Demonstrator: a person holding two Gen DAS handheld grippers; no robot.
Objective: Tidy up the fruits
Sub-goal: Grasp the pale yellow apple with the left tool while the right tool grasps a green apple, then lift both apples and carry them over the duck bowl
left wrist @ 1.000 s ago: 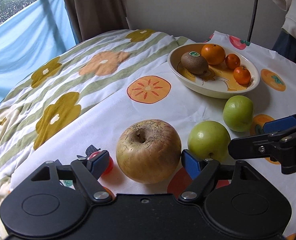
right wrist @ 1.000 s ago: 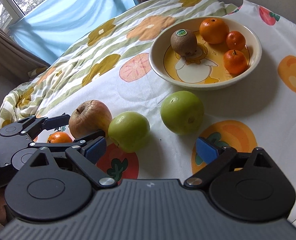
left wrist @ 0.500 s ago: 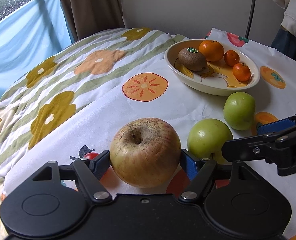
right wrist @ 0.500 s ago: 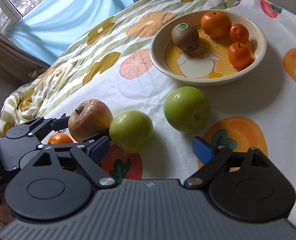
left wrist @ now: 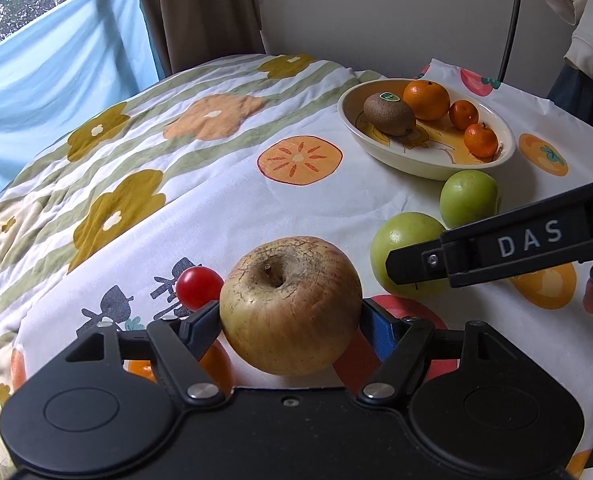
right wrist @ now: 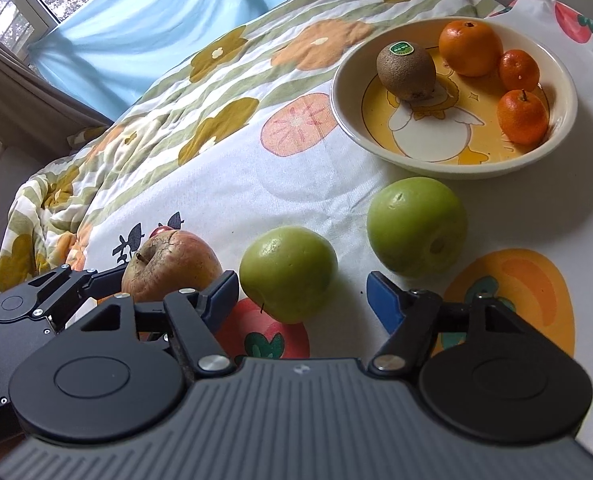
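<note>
Left wrist view: left gripper point(left wrist: 290, 318) has its jaws clamped on the russet apple point(left wrist: 290, 306), one pad on each flank at the widest girth. The apple looks lifted just clear of the fruit-print cloth point(left wrist: 336, 188), though I can't be sure. Skin is cracked and dull, so probably decent friction; the fruit looks firm and fairly heavy, and it bruises if squeezed hard. A cherry tomato point(left wrist: 198, 286) sits just beside the left pad.

Right wrist view: right gripper point(right wrist: 302, 294) has its jaws wide and holds nothing, with the near green apple point(right wrist: 288, 274) between the tips, not touching. Waxy, round and likely slippery, so grip across the equator. A second green apple point(right wrist: 416, 226) lies near the bowl point(right wrist: 348, 120), which holds a kiwi point(right wrist: 406, 72) and three oranges.
</note>
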